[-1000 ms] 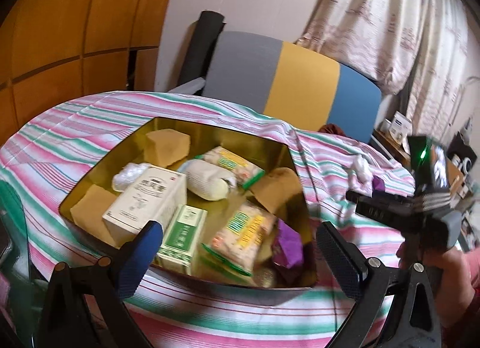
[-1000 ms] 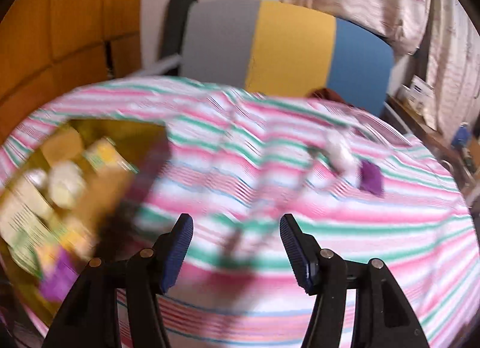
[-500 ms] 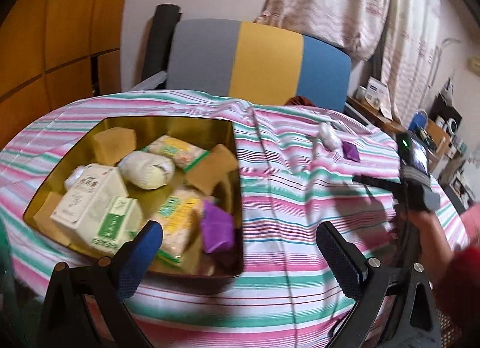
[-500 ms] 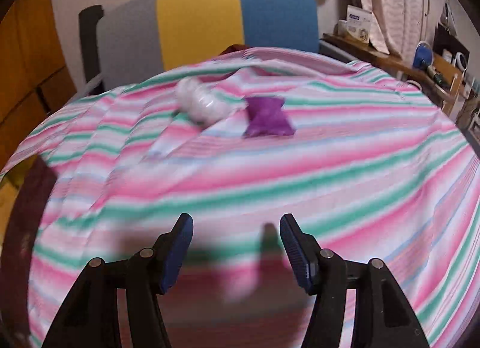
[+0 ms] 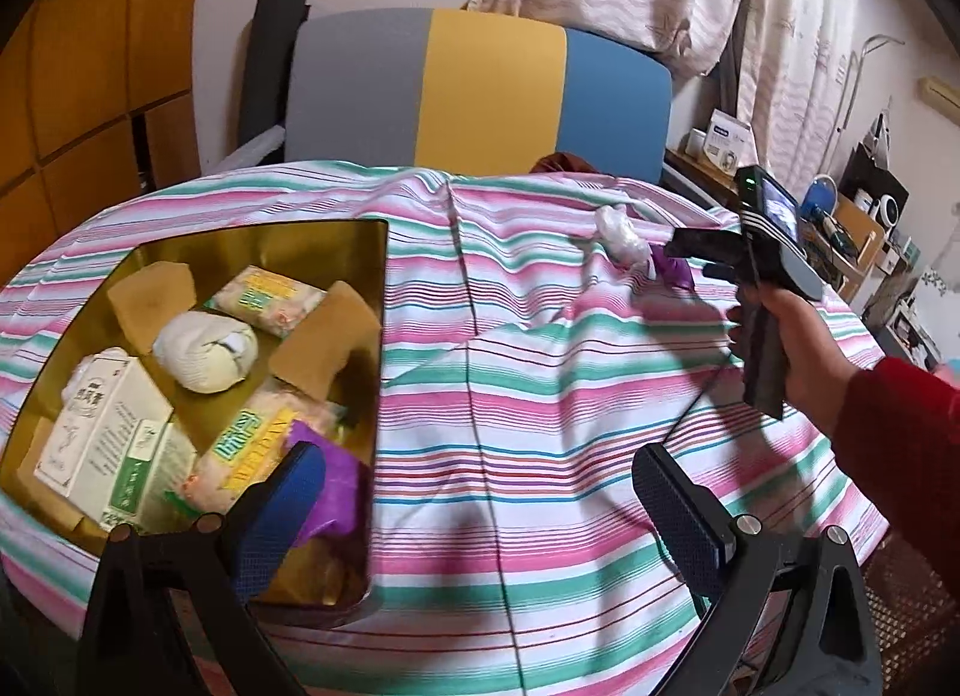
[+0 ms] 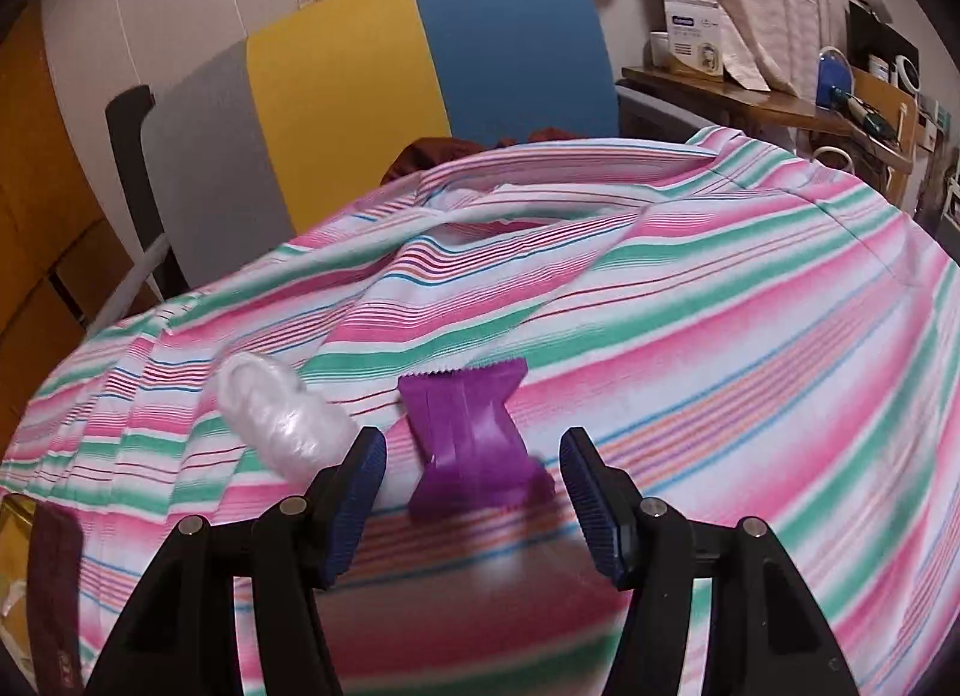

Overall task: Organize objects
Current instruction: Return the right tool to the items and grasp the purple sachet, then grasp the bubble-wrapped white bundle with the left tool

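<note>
A purple packet (image 6: pixel 474 444) lies on the striped tablecloth (image 6: pixel 720 348), right between the fingers of my right gripper (image 6: pixel 474 450), which is open with its pads clear of the packet. Just left of it rests a white plastic wad (image 6: pixel 276 414). In the left wrist view a hand holds the right gripper (image 5: pixel 684 252) over the purple packet (image 5: pixel 675 273) and the white wad (image 5: pixel 621 231). My left gripper (image 5: pixel 477 492) hangs open and empty above the cloth, beside the gold tin (image 5: pixel 258 252).
The tin holds a white box (image 5: pixel 102 432), a cream roll (image 5: pixel 204 354), brown blocks (image 5: pixel 327 336), snack packets (image 5: pixel 264 300) and another purple packet (image 5: pixel 327 474). A grey, yellow and blue chair (image 5: pixel 480 90) stands behind the table. A cluttered shelf (image 5: pixel 852 216) is at right.
My right gripper swept from beside the tin across the cloth to the purple packet, which now sits between its fingers. My left gripper drifted right, leaving the tin at the left.
</note>
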`<state>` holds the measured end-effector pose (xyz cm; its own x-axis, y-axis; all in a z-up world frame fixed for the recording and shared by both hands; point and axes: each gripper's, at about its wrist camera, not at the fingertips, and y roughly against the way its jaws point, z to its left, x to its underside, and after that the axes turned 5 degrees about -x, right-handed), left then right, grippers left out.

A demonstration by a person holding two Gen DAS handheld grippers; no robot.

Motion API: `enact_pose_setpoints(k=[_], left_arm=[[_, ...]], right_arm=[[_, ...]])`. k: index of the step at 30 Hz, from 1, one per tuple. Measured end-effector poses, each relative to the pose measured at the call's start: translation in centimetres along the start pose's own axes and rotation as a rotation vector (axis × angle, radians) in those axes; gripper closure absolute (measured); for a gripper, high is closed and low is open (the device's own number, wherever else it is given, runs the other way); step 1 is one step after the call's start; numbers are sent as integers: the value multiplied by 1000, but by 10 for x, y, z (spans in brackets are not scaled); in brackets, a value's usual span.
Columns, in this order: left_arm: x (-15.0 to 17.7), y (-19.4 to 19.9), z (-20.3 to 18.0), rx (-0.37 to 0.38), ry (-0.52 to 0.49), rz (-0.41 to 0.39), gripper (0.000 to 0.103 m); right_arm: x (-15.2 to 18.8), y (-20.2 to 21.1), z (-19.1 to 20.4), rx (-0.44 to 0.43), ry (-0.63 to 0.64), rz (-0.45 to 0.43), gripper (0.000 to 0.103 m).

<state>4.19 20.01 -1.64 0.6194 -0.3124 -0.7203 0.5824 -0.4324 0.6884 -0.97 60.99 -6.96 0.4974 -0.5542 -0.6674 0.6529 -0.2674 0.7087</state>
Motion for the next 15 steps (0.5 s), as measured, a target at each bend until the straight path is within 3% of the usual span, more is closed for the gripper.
enact_pose_setpoints(k=[4,5,7,15], left_arm=[[-1,-5,-5,0,-15,12,0],[0,-6,-6,0,-17,15,0],[-1,-8,-8,-1,-19,25,0],[-13,-10,-21,21,-32,8,0]], right_arm=[[2,-16,0,11,10,16,42],[3,-20,0,12,13,25,46],[2,-23,2,-22,26,33,59],[21,2,27,-142,118,46,65]])
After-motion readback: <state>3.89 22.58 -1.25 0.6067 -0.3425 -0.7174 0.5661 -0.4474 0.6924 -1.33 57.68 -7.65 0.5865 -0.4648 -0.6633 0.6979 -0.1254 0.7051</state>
